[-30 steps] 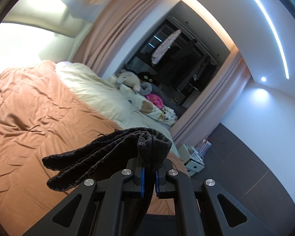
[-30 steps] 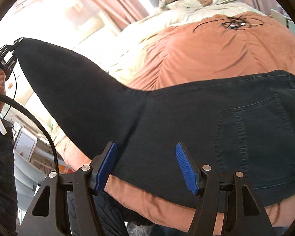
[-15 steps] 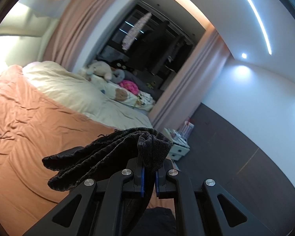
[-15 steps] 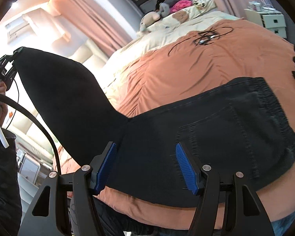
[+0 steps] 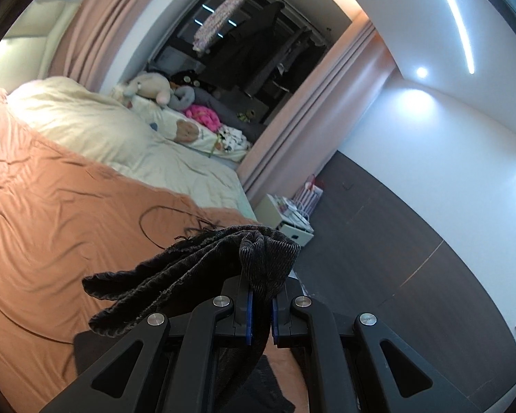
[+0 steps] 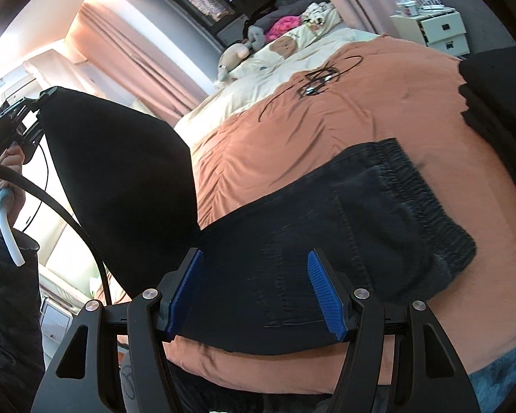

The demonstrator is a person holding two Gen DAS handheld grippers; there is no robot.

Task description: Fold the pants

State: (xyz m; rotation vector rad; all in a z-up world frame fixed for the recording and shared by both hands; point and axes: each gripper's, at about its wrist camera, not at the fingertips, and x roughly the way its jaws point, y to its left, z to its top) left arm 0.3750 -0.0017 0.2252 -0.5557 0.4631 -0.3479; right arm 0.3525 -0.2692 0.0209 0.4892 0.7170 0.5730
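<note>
Left wrist view: shows left tool (image 5: 260,296) pressed together, pinching a bunched end of dark corduroy pants (image 5: 196,268); fabric spilling up over the blue pads and fanning out to the left in ragged folds, the rest hanging down between the tool arms. Beyond, bed (image 5: 51,223) with rumpled orange cover, thin black cable (image 5: 148,220) looped on it just past the fabric. Farther back, cream pillow (image 5: 86,120), then plush toys (image 5: 151,87) against a dark window. Pink curtain (image 5: 292,137) to the right of the bed, small white nightstand (image 5: 285,213) at its foot, dark floor alongside. Right wrist view: shows right tool (image 6: 254,258) spread wide, pinching nothing, held over the seat of the pants; cannot tell whether the pads touch the cloth. Waist half of the pants lying flat on the orange cover near the bed's near edge, elastic waistband (image 6: 423,186) to the right, back pocket (image 6: 378,241) facing up. Leg half lifted off the bed, rising to the upper left as a broad dark sheet, its end clamped in the left tool, which is gripped by a hand (image 6: 7,172) with a dark sleeve (image 6: 7,292) below. Fold line between flat and raised parts just ahead of the right tool's left pad. Cable seen as a tangle higher on the cover, well apart from the pants. Another dark cloth (image 6: 492,103) at the right edge of the bed, beside the waistband but apart from it.
</note>
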